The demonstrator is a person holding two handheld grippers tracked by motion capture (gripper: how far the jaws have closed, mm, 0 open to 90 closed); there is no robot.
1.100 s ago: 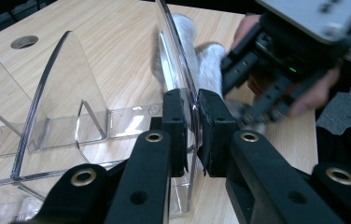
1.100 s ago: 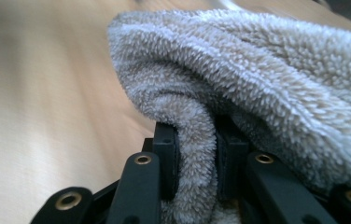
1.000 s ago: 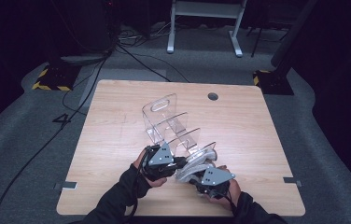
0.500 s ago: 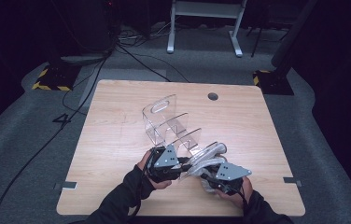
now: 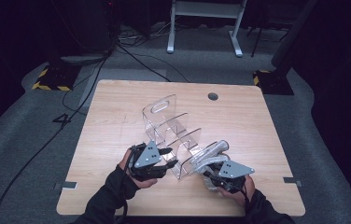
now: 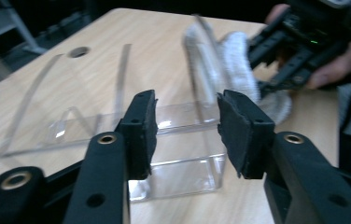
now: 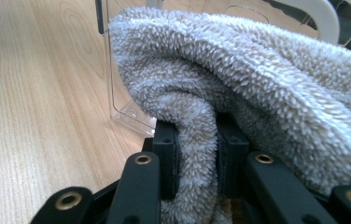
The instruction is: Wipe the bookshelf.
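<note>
The right tongs (image 7: 196, 140) grip a grey fluffy cloth (image 7: 257, 79) pressed against the clear acrylic rack (image 5: 173, 135) (mid-bench). The left tongs (image 6: 186, 126) have just been opening, with the rack's near edge between them, untouched.

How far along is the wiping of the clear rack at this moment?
Done: nothing the pictures can confirm as clean. In hand: the right gripper is shut on the grey cloth, which lies against the near end of the clear rack. The left gripper has just been opening, its pads off the rack's near wall. Left: probably the dividers and far handle end.
</note>
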